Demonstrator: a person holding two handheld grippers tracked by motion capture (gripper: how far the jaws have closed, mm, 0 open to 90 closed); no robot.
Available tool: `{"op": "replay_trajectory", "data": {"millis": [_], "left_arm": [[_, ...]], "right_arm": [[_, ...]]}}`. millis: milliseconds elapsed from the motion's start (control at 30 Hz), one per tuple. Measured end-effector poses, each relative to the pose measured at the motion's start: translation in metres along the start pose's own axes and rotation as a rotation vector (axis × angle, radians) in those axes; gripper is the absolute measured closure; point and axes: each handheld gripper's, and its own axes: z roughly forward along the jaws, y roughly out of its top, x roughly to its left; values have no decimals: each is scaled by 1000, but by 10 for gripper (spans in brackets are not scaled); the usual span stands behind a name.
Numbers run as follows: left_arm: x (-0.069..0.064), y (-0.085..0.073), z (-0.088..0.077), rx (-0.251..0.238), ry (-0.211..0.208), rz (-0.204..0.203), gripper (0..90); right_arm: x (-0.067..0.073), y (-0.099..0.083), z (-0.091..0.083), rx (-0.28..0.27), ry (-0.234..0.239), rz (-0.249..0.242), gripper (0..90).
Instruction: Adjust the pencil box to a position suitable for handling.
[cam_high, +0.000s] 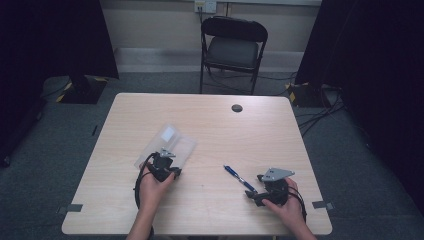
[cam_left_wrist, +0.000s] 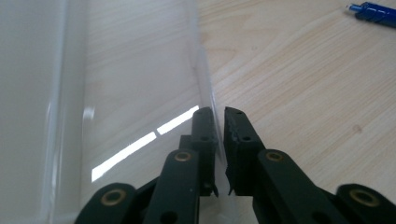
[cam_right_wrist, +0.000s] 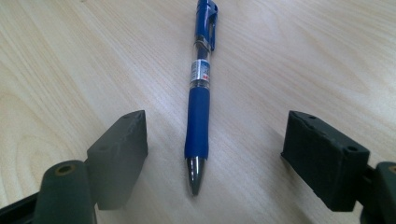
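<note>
A clear plastic pouch (cam_high: 167, 145) lies flat on the left half of the table. My left gripper (cam_high: 167, 159) sits at its near edge, and in the left gripper view the two black jaws are shut on the thin edge of the pouch (cam_left_wrist: 140, 93), left gripper (cam_left_wrist: 220, 122). A blue pen (cam_high: 239, 178) lies on the right half, tip toward my right gripper (cam_high: 254, 192). The right gripper view shows the pen (cam_right_wrist: 200, 93) lying on the wood between wide-open jaws that do not touch it, right gripper (cam_right_wrist: 212, 149).
A pale wooden table (cam_high: 210, 125) with a dark round cap (cam_high: 237, 108) near its far edge. A black folding chair (cam_high: 231, 47) stands behind the table. Cables trail on the floor at the right (cam_high: 320, 112).
</note>
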Motion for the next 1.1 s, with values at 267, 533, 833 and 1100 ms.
{"op": "replay_trajectory", "data": {"millis": [267,533,833,1100], "left_arm": [[-8,4,7,-19,-10,13,819],[-12,10,13,-17,0,21,847],[-25,20,25,-26,-30,41,853],[-29,29,34,-31,-19,68,852]], "right_arm": [[0,0,0,-1,2,0,210],[0,0,0,-1,2,1,210],[0,0,0,-2,1,-1,210],[0,0,0,-2,1,-1,210]]}}
